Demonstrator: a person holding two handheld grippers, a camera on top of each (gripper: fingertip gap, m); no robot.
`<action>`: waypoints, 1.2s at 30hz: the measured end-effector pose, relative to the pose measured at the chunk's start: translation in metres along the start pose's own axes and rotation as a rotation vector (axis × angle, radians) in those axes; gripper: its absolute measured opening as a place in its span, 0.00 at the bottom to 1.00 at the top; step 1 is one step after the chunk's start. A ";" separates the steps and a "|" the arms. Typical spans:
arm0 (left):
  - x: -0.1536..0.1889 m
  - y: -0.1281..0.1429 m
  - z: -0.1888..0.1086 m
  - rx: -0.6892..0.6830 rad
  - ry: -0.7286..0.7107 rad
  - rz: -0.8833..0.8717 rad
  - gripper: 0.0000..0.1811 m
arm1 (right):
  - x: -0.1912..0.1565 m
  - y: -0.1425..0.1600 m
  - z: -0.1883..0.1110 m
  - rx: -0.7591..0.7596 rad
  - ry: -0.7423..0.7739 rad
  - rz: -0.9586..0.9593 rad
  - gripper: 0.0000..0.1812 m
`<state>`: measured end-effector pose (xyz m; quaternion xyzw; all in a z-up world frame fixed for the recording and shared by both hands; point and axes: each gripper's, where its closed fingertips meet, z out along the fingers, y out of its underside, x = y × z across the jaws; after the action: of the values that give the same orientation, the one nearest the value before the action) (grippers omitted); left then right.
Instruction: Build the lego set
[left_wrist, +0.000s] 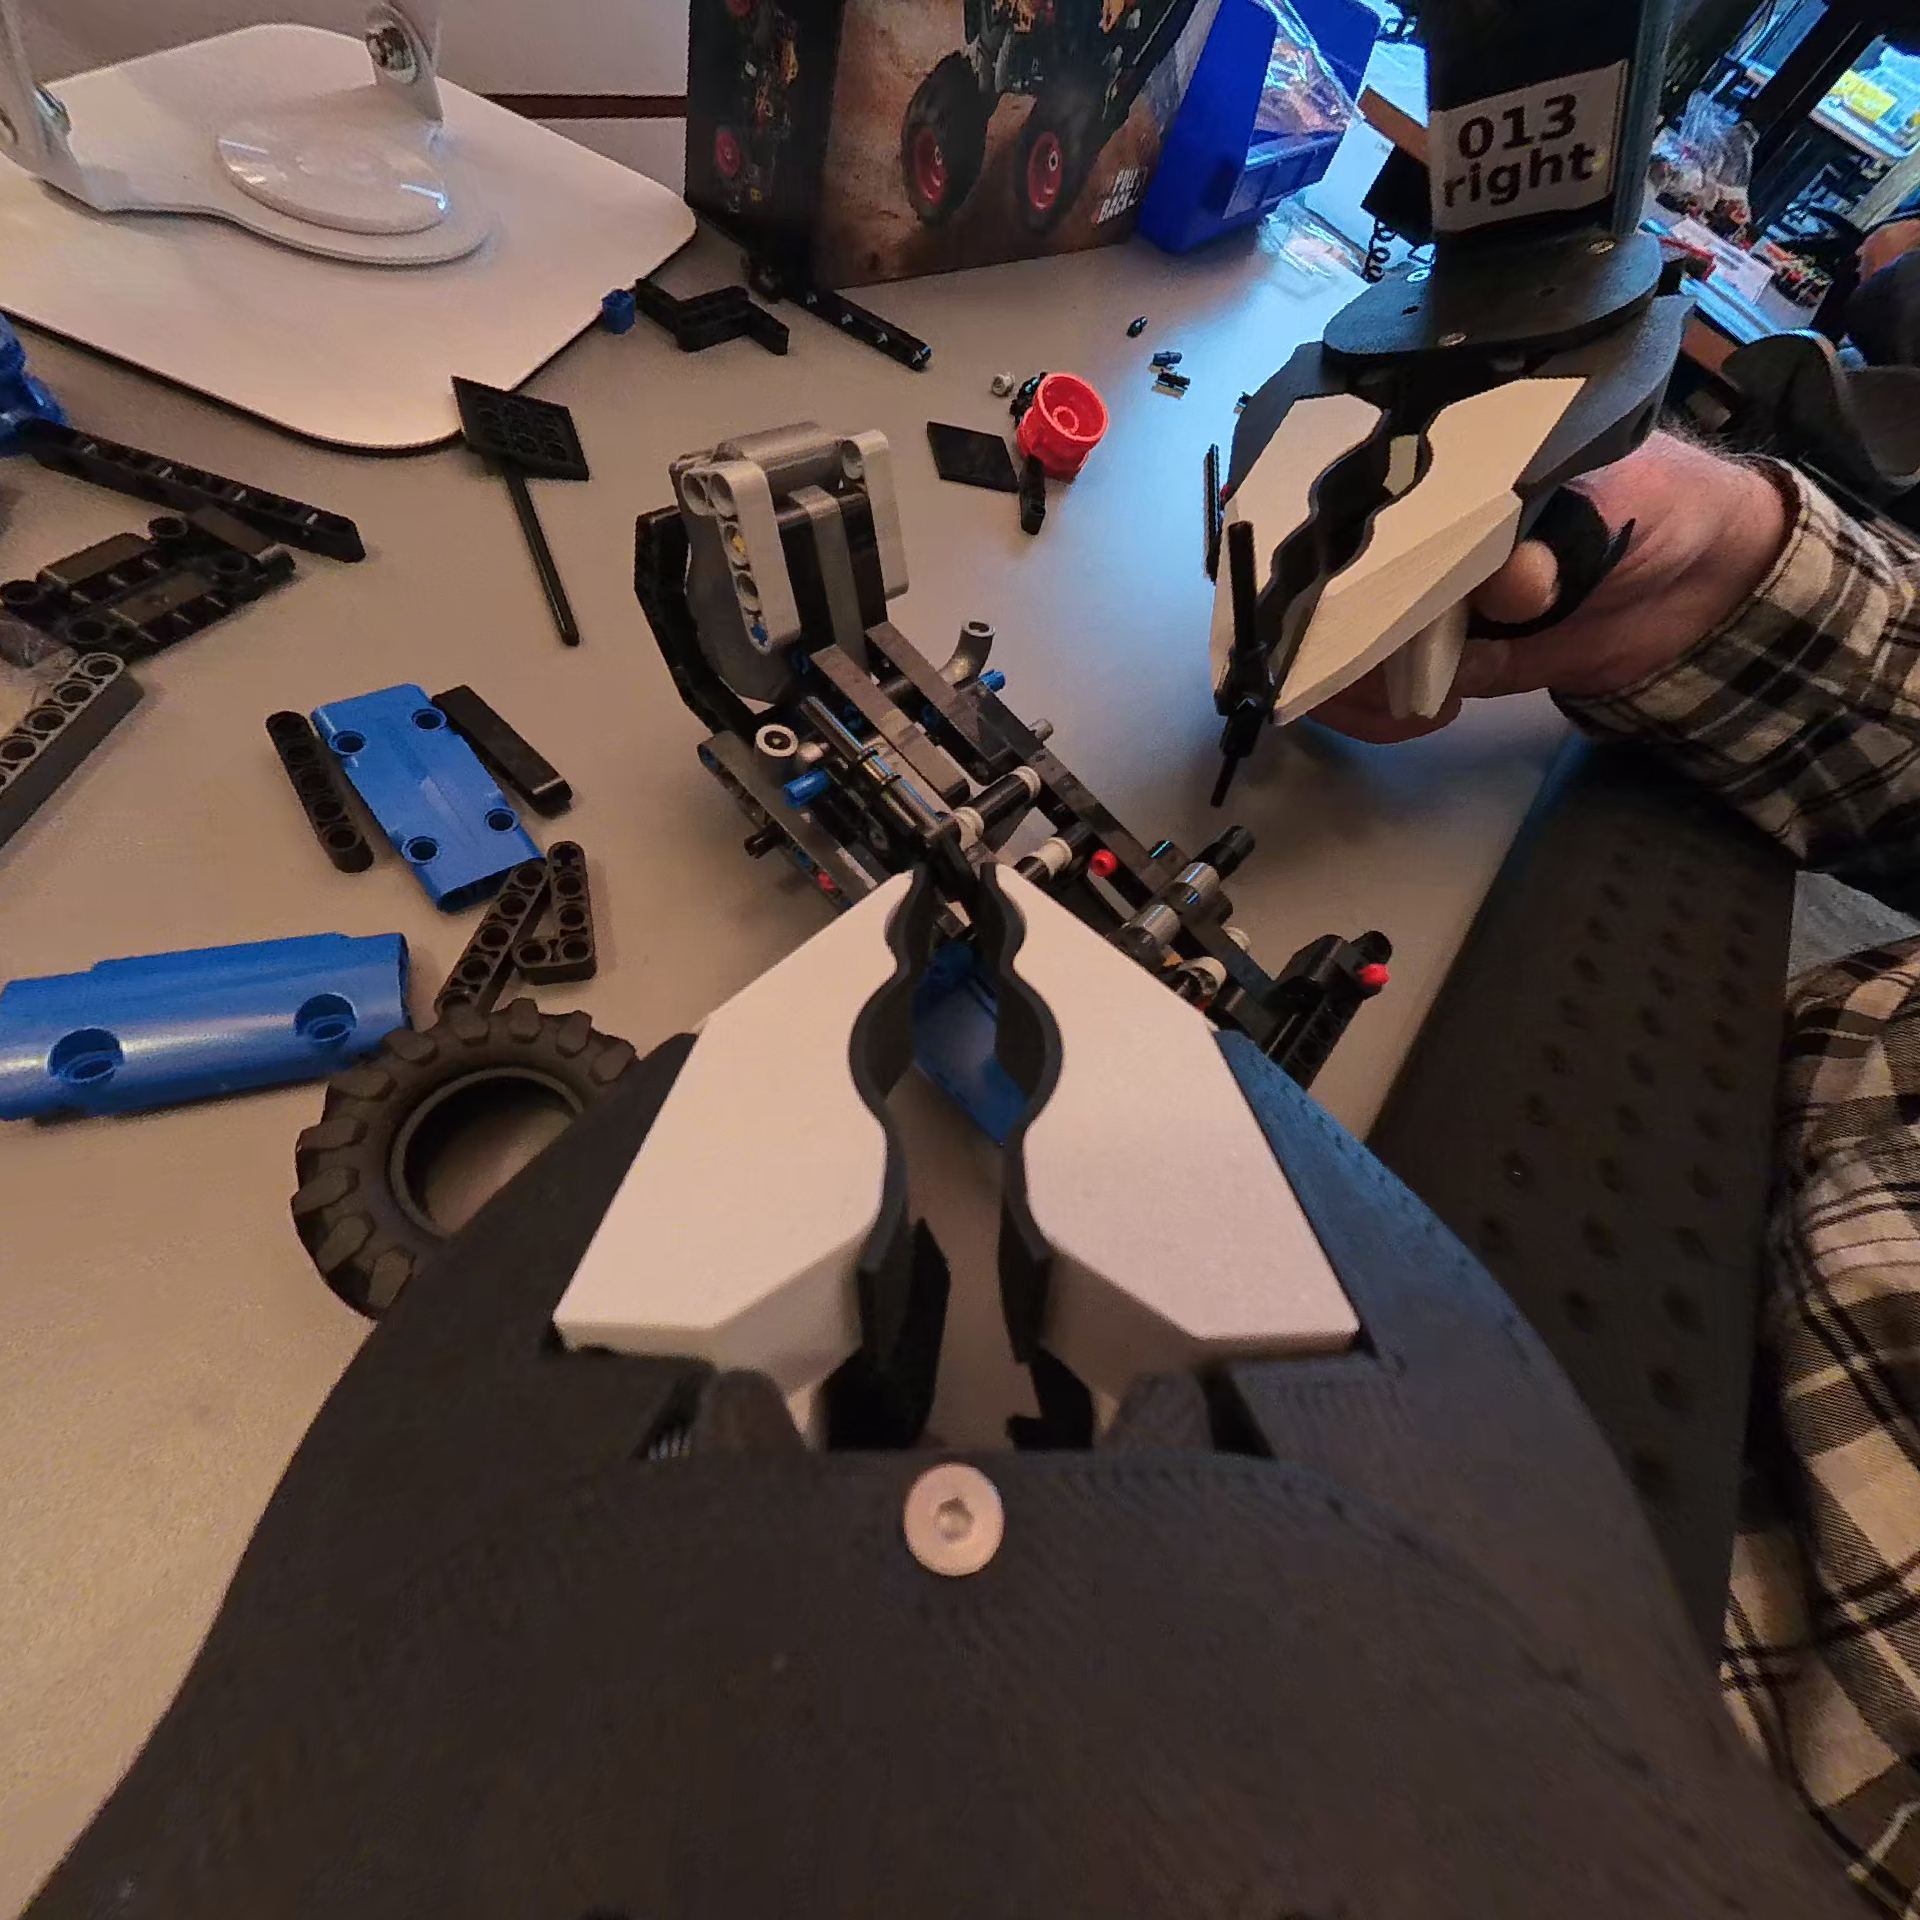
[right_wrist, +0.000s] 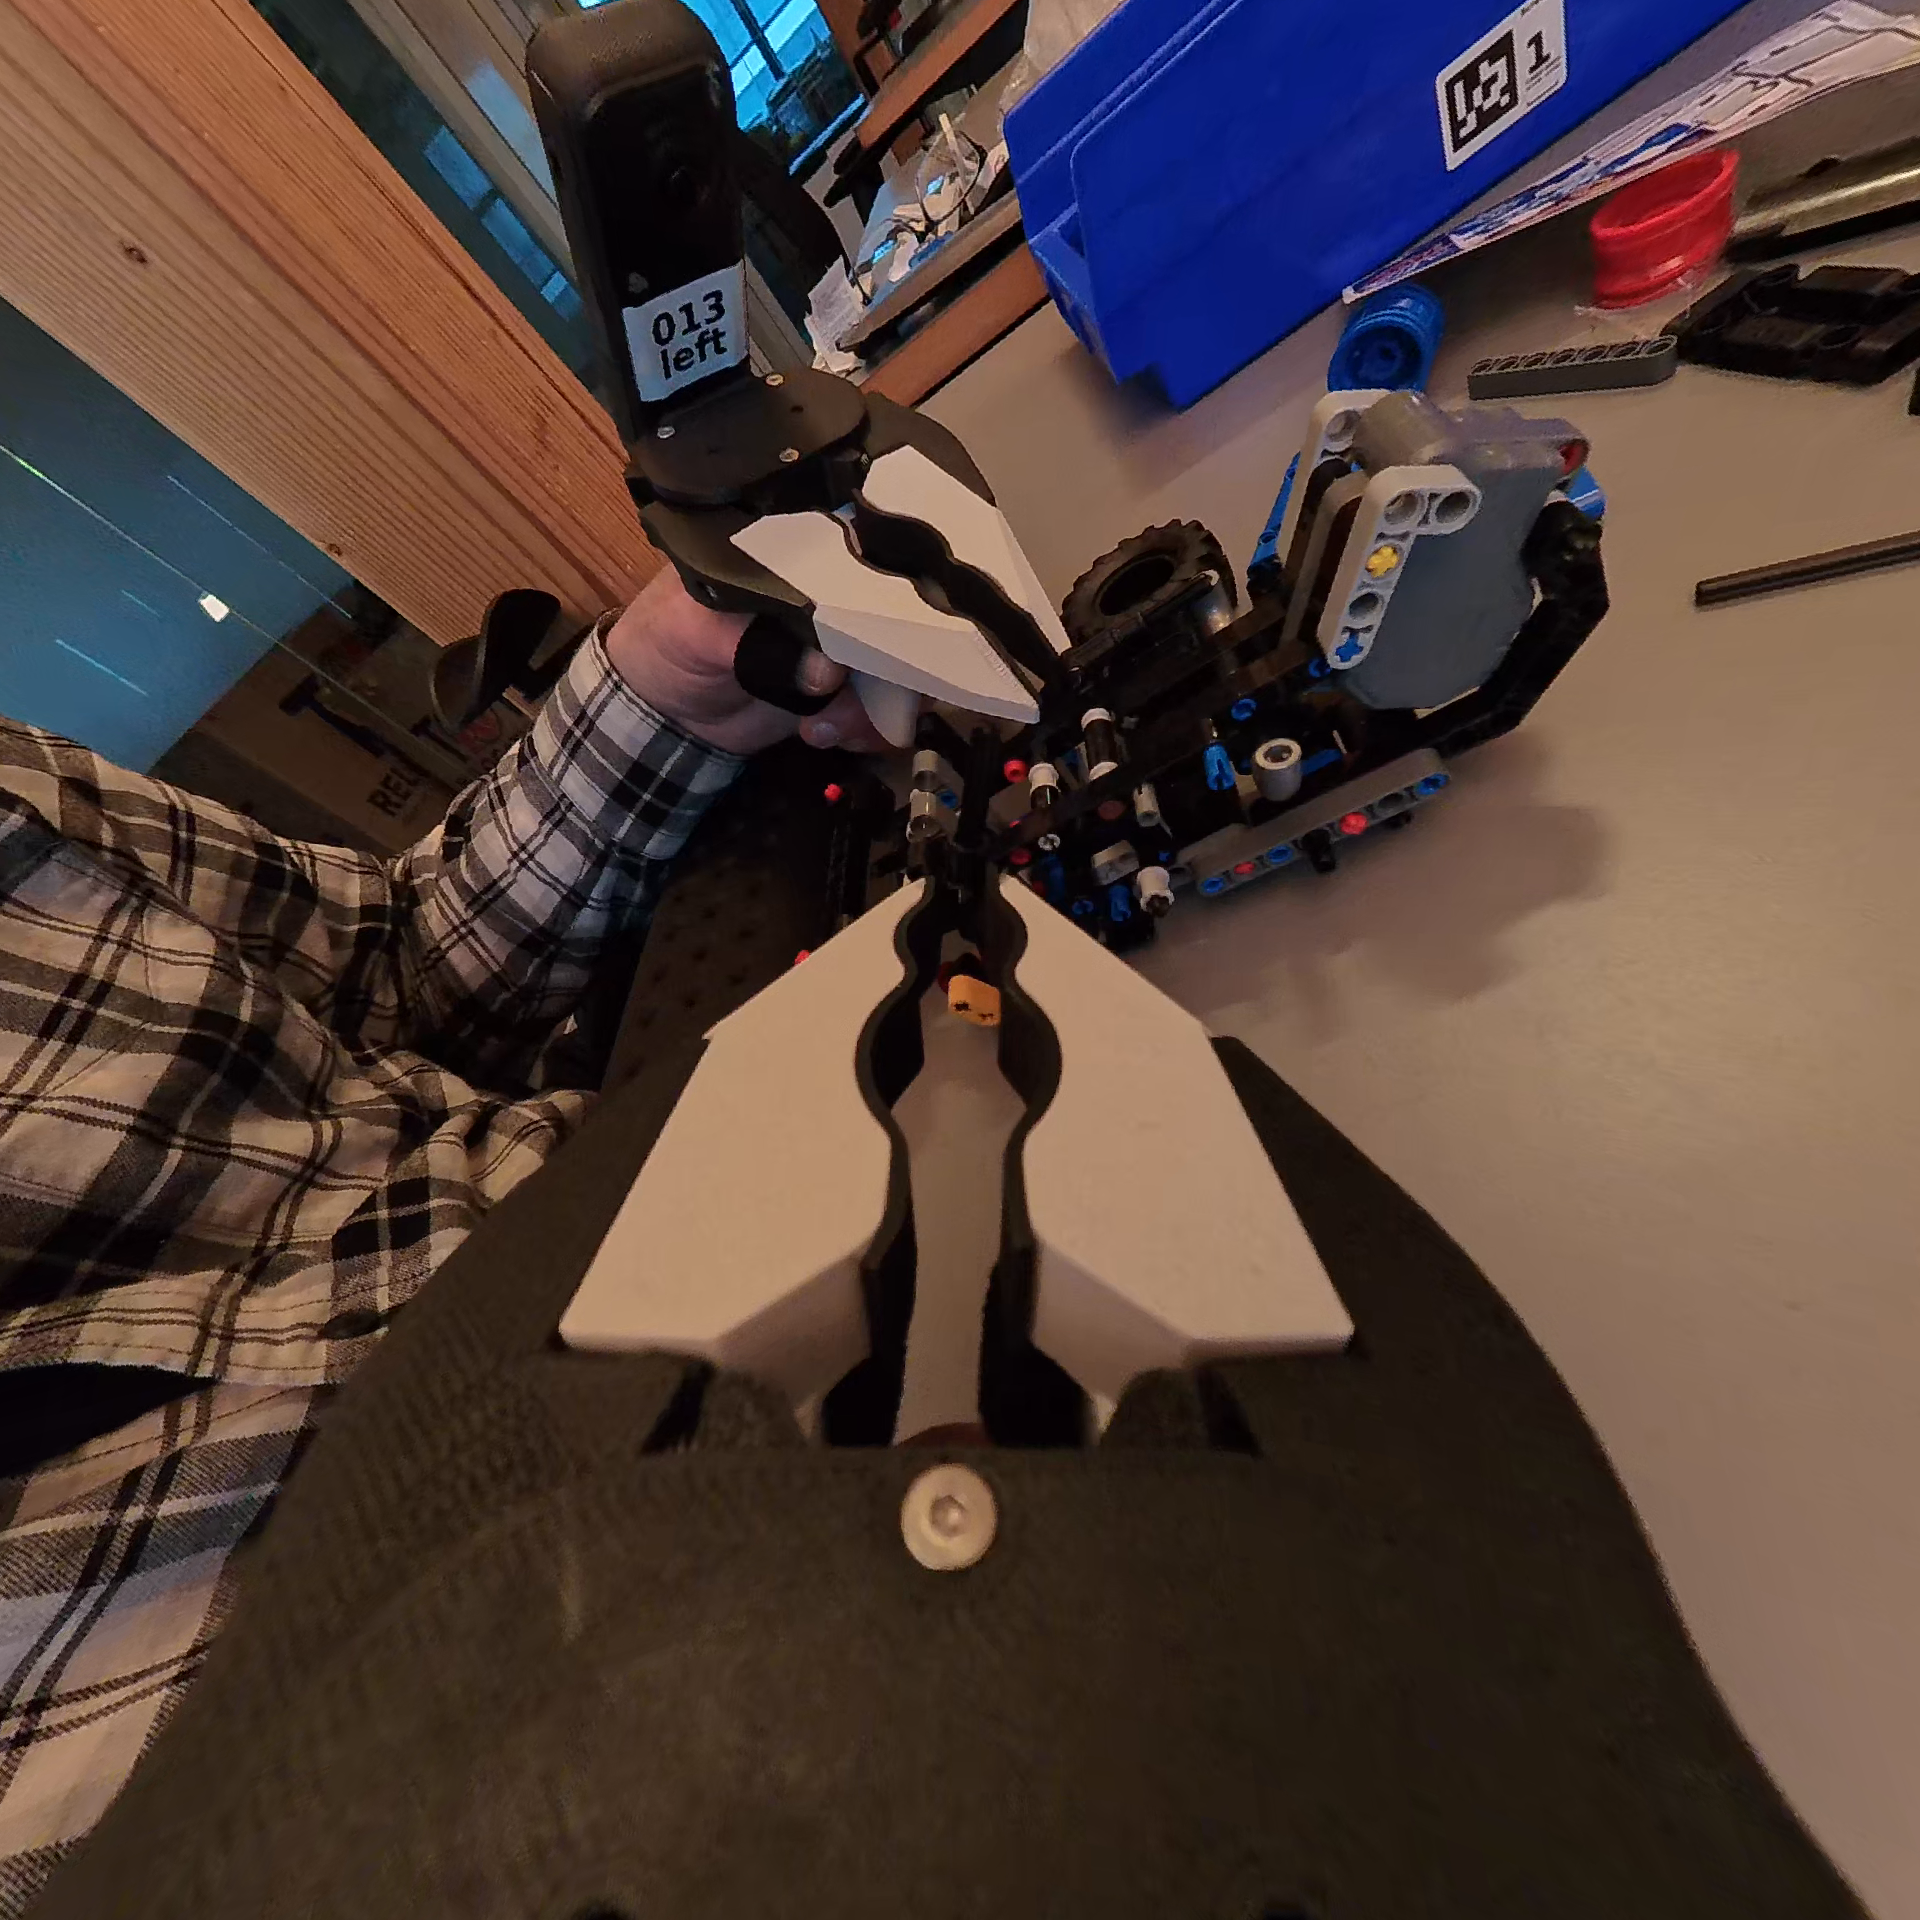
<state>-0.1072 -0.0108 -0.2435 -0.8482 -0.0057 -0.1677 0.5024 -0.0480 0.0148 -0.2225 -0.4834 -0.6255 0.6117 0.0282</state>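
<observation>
**Both grippers busy on the Lego truck chassis**

Half-built chassis (left_wrist: 935, 748) is sitting on the grey table (left_wrist: 208, 1403), grey motor block (left_wrist: 779, 520) standing up at its far end; the near end hangs right at the table edge, over a black perforated mat (left_wrist: 1579, 1039)

Left gripper (left_wrist: 954, 883) is pinched nearly closed on a black bit of the chassis at its near end; fingers (left_wrist: 790, 1091) angled down onto it, can't tell exactly which piece

Right gripper (right_wrist: 961, 894) is clamped on a thin black axle piece (left_wrist: 1242, 665); axle sticks out past the tips, pointing down toward the chassis but clear of it; from the right wrist view there's also a small tan connector (right_wrist: 975, 1003) visible in the gap between the jaws

Loose stuff lying around left of the chassis: blue panels (left_wrist: 416, 790), a black tyre (left_wrist: 457, 1132), black beams (left_wrist: 312, 790); a red wheel hub (left_wrist: 1060, 421) farther back, the set box (left_wrist: 914, 135) and a blue bin (left_wrist: 1236, 125) behind that
</observation>
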 end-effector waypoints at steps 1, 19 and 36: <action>0.000 0.000 0.000 0.001 0.000 -0.001 0.04 | 0.000 0.000 0.000 0.000 0.000 0.000 0.03; 0.000 0.000 0.000 0.024 0.015 0.000 0.05 | 0.003 -0.002 -0.005 0.007 0.019 -0.010 0.03; 0.000 0.000 0.001 0.032 0.021 0.009 0.05 | 0.001 -0.005 -0.008 0.017 0.019 -0.017 0.03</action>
<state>-0.1065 -0.0099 -0.2436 -0.8382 0.0007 -0.1744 0.5166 -0.0468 0.0223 -0.2169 -0.4838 -0.6239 0.6122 0.0436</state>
